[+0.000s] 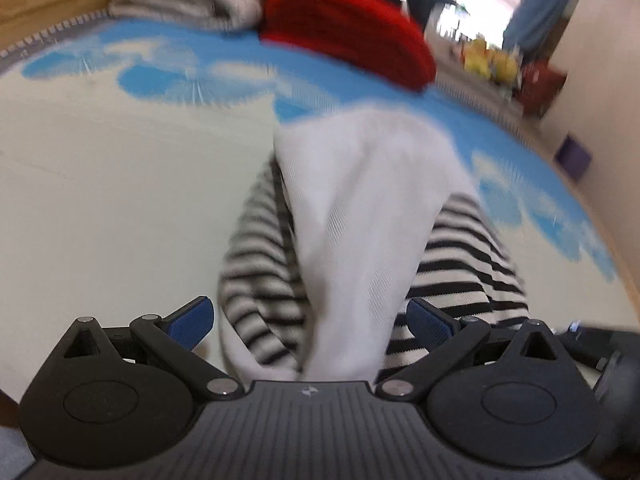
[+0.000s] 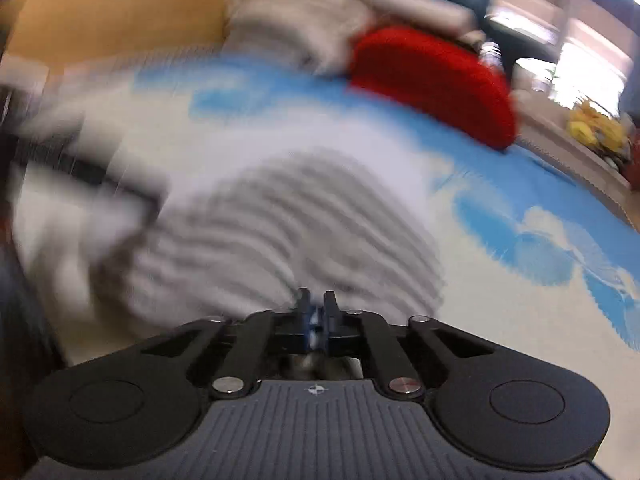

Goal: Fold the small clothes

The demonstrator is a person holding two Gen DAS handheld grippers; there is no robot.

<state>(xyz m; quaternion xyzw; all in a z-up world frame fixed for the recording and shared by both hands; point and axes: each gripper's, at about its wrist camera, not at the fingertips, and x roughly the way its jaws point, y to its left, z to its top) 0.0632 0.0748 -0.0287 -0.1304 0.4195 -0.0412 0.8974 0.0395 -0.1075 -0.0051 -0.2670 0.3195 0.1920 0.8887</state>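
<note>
A: Where's the black-and-white striped knit garment point(image 1: 460, 272)?

B: On the cream mat with blue prints point(image 1: 120, 184), nearer than the red knitted piece point(image 1: 344, 36). Left gripper point(image 1: 310, 318) spread wide, cloth between, pads clear.

A: Right gripper point(image 2: 316, 312)?

B: Clamped on the striped edge.

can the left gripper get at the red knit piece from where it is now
Probably not directly: the left gripper stands open with the striped garment bunched between its fingers, and the red knit piece lies beyond it at the mat's far edge.
</note>
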